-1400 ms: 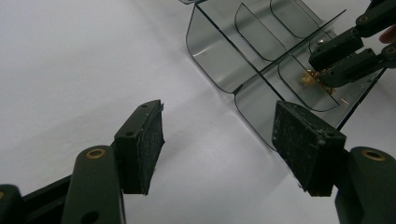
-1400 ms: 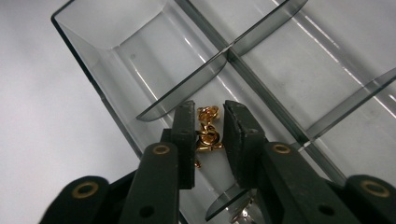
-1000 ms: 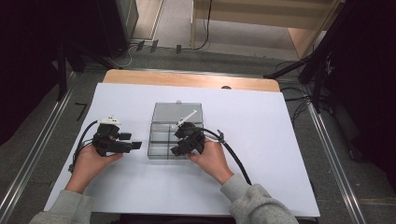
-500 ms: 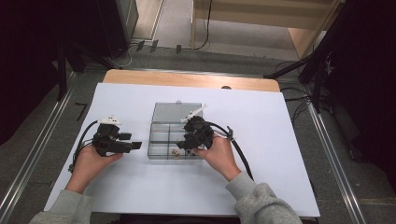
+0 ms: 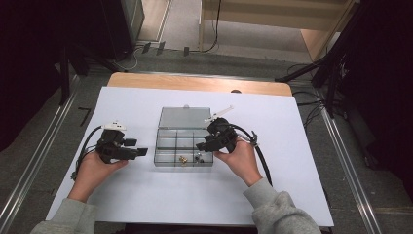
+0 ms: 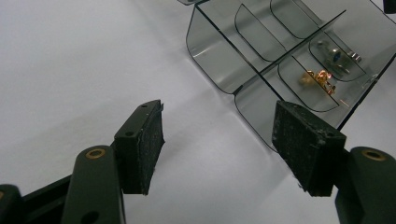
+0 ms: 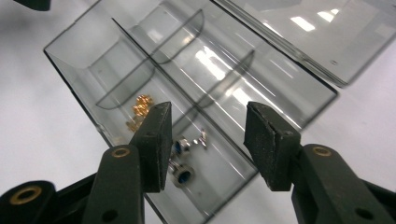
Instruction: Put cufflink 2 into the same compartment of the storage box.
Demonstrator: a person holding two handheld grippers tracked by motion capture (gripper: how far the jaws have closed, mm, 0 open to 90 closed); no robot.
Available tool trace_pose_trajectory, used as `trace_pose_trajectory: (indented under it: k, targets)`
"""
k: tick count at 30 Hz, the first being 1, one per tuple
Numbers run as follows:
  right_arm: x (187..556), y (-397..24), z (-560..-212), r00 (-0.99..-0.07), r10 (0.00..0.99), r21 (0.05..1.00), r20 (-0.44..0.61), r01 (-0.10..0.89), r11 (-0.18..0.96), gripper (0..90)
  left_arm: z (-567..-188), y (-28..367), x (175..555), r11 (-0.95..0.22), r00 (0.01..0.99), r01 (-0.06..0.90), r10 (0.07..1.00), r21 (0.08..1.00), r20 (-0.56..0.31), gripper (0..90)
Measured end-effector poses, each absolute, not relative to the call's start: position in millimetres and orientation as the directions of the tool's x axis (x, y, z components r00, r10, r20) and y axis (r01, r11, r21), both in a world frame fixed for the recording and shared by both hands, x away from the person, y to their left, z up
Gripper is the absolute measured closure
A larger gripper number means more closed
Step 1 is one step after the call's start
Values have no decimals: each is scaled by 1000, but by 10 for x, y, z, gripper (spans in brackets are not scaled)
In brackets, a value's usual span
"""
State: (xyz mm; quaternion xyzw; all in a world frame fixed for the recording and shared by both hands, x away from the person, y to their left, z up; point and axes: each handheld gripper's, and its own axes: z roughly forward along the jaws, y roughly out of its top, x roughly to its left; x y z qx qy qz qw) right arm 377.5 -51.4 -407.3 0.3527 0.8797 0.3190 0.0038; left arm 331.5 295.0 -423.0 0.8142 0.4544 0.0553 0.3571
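Right gripper point(image 5: 201, 146) lifted off toward 1 o'clock, jaws just been opening, nothing between them, hovering over clear compartment box point(image 5: 170, 142) mid-table, cufflinks point(image 7: 180, 161) inside, left gripper point(image 5: 141, 152) at 9 o'clock, jaws apart, empty

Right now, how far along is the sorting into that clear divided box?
Done: the clear box lies open on the white sheet, with gold pieces in one near compartment and silver pieces with blue faces in the next. In hand: the right gripper hovers over the box; its jaws have just been opening, with nothing between them. The left gripper waits open beside the box. Left: the other compartments look empty.
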Motion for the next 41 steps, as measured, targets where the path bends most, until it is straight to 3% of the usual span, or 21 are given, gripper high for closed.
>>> trace_pose_trajectory:
  k: [18,41]
  targets:
    - [3874,-1062,-4103,-684,698,571,212,666,480,541,-4252,2970,3321,-325,568,721,782,611,-254,345]
    - [3923,-1336,-4307,-620,758,524,201,722,452,520,-4270,2955,3328,-332,564,727,788,600,-248,330]
